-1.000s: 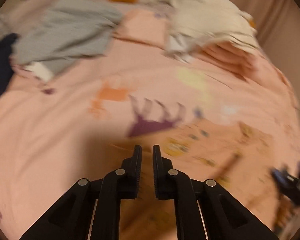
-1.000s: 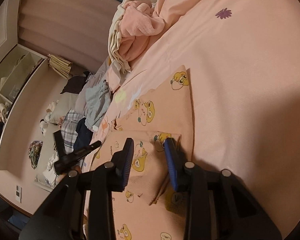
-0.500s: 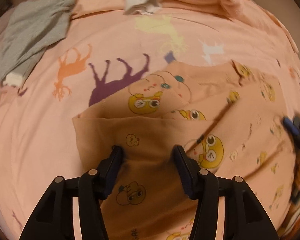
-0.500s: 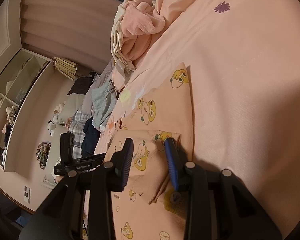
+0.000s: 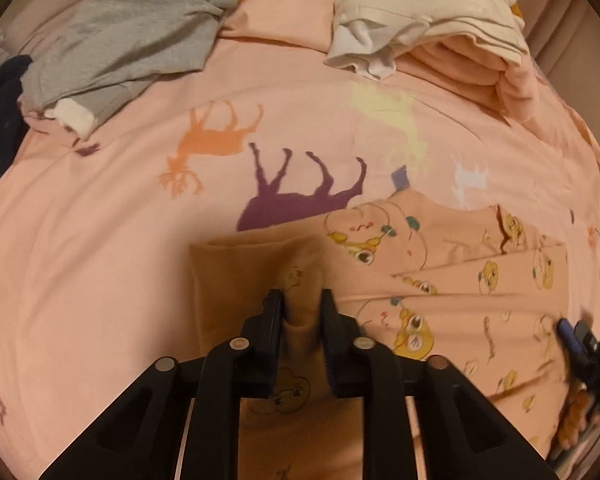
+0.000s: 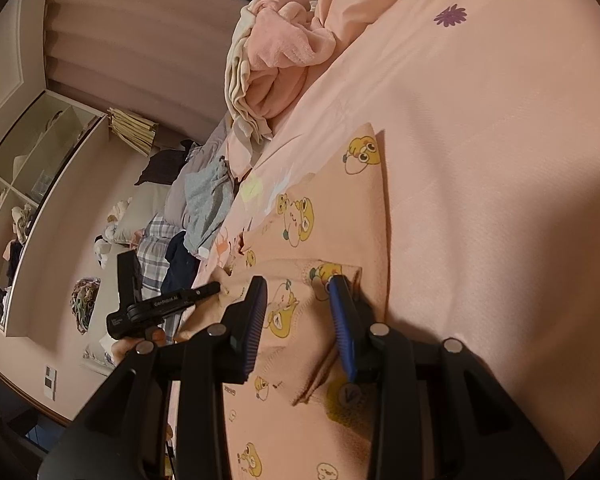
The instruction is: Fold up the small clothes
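The left tool (image 5: 301, 300) is closing its jaws around a raised fold of the peach garment (image 5: 452, 280) lying on the bed (image 5: 100, 220). The right tool (image 6: 300, 300) is gripping the garment's other edge.

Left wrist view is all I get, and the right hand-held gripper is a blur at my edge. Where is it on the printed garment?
Observer: The right hand-held gripper straddles a folded-over layer of the printed garment, close to the garment's edge beside the bare bed sheet.
Operator: Gripping it?
Observer: Its jaws stand apart with cloth between them. I cannot tell whether the pads pinch.
Operator: Anything beyond the bed?
Observer: An open shelf unit stands against the far wall, with cloth items in it.
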Demonstrator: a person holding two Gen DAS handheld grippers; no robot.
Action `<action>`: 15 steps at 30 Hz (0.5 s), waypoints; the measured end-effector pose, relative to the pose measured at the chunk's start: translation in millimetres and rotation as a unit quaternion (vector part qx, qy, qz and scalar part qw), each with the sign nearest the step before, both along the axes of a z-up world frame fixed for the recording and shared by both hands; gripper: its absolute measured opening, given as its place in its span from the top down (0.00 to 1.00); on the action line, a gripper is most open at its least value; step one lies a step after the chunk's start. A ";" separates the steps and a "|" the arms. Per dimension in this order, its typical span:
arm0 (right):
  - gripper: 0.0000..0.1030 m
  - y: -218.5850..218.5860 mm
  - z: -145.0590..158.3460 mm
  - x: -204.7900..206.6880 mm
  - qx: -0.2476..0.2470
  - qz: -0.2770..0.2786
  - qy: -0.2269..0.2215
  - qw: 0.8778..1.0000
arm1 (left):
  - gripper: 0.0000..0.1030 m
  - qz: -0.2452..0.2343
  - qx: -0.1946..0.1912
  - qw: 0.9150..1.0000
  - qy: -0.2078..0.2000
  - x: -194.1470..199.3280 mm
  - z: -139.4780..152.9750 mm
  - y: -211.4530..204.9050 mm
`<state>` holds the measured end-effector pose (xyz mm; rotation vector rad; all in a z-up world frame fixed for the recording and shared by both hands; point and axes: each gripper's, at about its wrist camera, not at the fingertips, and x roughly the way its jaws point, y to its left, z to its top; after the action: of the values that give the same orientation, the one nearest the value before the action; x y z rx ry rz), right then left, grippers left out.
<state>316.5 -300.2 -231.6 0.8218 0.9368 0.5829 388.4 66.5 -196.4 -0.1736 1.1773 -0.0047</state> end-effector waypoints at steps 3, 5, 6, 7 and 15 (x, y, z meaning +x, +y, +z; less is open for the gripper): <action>0.69 0.9 0.3 1.1 -0.004 0.003 0.000 1.000 | 0.70 0.004 0.007 1.000 -0.018 -12.4 20.0 6.6; 0.69 1.0 0.3 1.1 -0.006 0.003 -0.001 1.000 | 0.70 0.027 0.020 0.998 -0.046 -20.0 42.2 15.3; 0.69 0.8 0.2 1.3 -0.005 0.003 0.000 1.000 | 0.70 0.027 0.022 0.998 -0.057 -21.2 50.1 16.4; 0.69 1.1 0.4 1.0 -0.005 0.003 0.000 1.000 | 0.70 0.017 0.021 0.998 -0.061 -20.4 54.4 16.2; 0.69 0.7 0.0 2.2 -0.005 0.004 -0.001 1.000 | 0.69 0.021 0.113 0.993 0.033 -7.1 -11.6 8.3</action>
<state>318.7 -299.5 -231.5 0.8088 0.9399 0.5854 381.3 74.9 -208.0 0.0005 1.2300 0.1718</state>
